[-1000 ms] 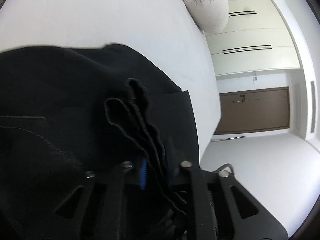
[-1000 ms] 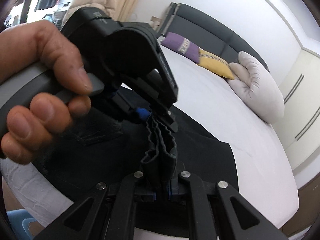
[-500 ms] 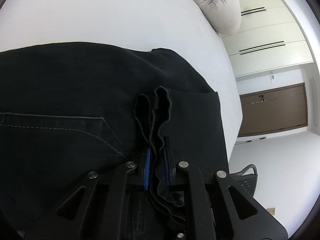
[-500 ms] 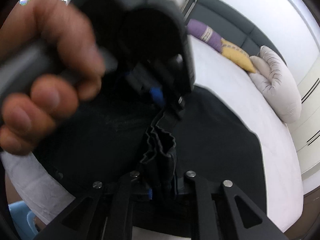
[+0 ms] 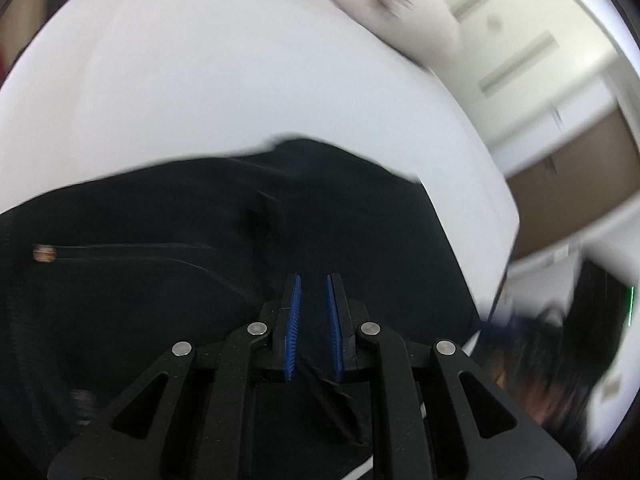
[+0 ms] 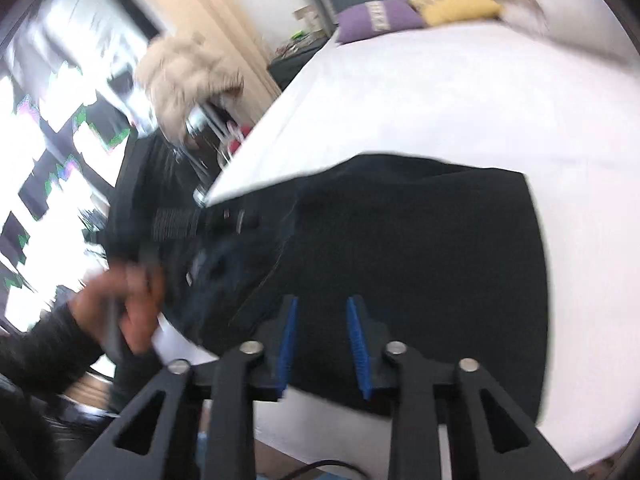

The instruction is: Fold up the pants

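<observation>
So the black pants (image 6: 420,264) are lying folded on the white bed (image 6: 460,92), near its front edge. Both grippers are empty: the left gripper (image 5: 313,284) has its jaws a little apart, the right gripper (image 6: 322,308) has them wider apart, both hovering over the cloth. Looks like the fold's basically laid down. If I were doing it, I'd check the edges line up and press the top layer flat, keeping those ribbed pads from snagging the fabric.
</observation>
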`<state>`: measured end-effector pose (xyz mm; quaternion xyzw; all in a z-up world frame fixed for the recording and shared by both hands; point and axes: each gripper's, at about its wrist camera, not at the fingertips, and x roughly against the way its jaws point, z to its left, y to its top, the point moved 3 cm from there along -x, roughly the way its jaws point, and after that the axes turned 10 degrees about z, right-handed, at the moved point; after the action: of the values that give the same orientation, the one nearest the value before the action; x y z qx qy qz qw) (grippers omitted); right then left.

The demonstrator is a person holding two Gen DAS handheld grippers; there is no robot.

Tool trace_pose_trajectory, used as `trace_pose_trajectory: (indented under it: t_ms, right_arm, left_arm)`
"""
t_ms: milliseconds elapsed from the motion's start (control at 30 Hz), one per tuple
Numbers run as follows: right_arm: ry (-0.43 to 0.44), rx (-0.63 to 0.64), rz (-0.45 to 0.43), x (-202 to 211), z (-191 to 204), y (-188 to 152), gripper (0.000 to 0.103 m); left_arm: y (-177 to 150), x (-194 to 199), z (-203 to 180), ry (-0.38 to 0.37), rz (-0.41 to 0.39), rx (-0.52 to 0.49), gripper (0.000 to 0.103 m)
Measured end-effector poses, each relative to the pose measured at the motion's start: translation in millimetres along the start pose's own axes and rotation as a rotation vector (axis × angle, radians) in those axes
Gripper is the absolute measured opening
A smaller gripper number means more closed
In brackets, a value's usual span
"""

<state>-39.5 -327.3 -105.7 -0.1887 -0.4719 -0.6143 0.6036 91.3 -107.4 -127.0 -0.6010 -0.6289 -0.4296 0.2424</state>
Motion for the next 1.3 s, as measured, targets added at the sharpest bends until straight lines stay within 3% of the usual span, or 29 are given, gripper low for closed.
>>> trace_pose_trajectory:
  t_ms: [33, 133, 200, 333, 433, 500, 533, 700, 1033, 1300]
  right_arm:
    - [0.034, -0.028, -0.01, 5, -18, 8, 0.013]
    - [0.15, -0.151, -0.017, 11, -83, 39, 0.011]
    - [0.233, -0.227, -0.014, 6, -117, 55, 0.011]
    - [0.325, -0.286, 0.009, -12, -153, 89, 0.011]
    - [0.343, -0.326, 0.035, -40, -169, 103, 0.011]
    - [0.336, -0.378, 0.091, -65, -182, 99, 0.008]
    - [0.336, -0.41, 0.122, -77, -191, 95, 0.0]
    - [0.42, -0.426, 0.115, -68, -195, 61, 0.0]
    - [0.406, -0.388, 0.204, -40, -156, -22, 0.0]
    - [0.402, -0.456, 0.139, -40, -156, -53, 0.0]
  left_arm:
    - [-4, -8, -9, 0.026, 0.017, -0.043, 0.012]
    - [-22, -37, -27, 0.079, 0.091, -0.129, 0.012]
    - [-31, -43, -28, 0.089, 0.073, -0.149, 0.012]
    - [-45, -33, -11, 0.051, 0.067, -0.146, 0.012]
    - [-43, -28, -1, 0.05, 0.066, -0.154, 0.012]
    - [-41, -32, -13, 0.053, 0.064, -0.161, 0.012]
    - [-41, -34, -14, 0.05, 0.064, -0.16, 0.012]
    - [-40, -31, -6, 0.022, 0.061, -0.149, 0.012]
    - [-46, -31, 3, 0.022, 0.042, -0.154, 0.012]
    - [-56, -33, -3, 0.03, 0.015, -0.153, 0.012]
